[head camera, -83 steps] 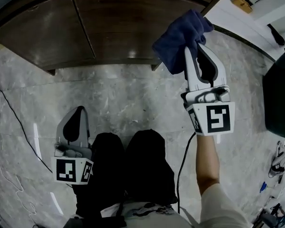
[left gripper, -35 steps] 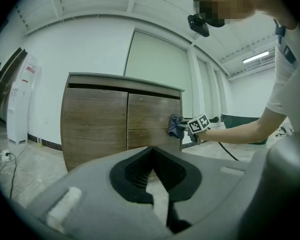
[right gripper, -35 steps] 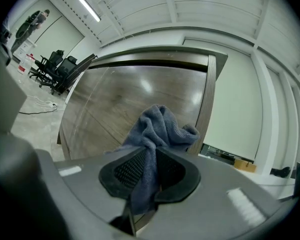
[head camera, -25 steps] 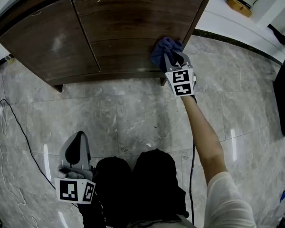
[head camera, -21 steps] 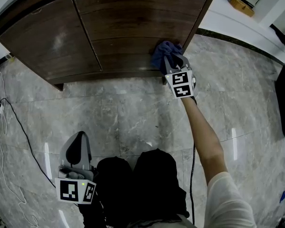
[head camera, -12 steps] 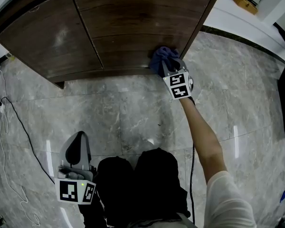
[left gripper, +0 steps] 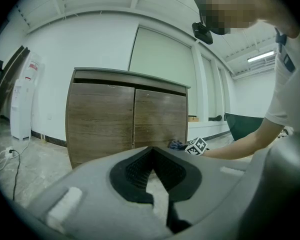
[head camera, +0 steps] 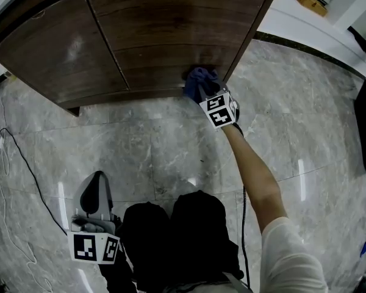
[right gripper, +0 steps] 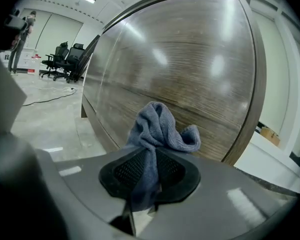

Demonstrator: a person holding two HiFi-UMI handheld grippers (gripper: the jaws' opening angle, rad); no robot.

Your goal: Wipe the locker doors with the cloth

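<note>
The right tongs (head camera: 204,93), clamped on the cloth (head camera: 196,78), have slid lower along the locker door (head camera: 171,23); left tongs (head camera: 97,179) closed, empty; cable (head camera: 18,157) left of them.

The right arm (head camera: 256,179) reached forward, nearly straight; the right tongs (head camera: 202,90) tilted down, jaws pinched on the cloth (right gripper: 160,129). The left tongs (head camera: 97,185) hung low, well behind the right tongs, beside the left leg (head camera: 143,231), jaws together and empty

cloth (head camera: 196,79): dusty blue
locker doors (head camera: 171,23): dark brown, streaked wood grain
floor (head camera: 146,145): grey marble, pale veins
trousers (head camera: 171,231): black
cable (head camera: 23,156): black
</note>
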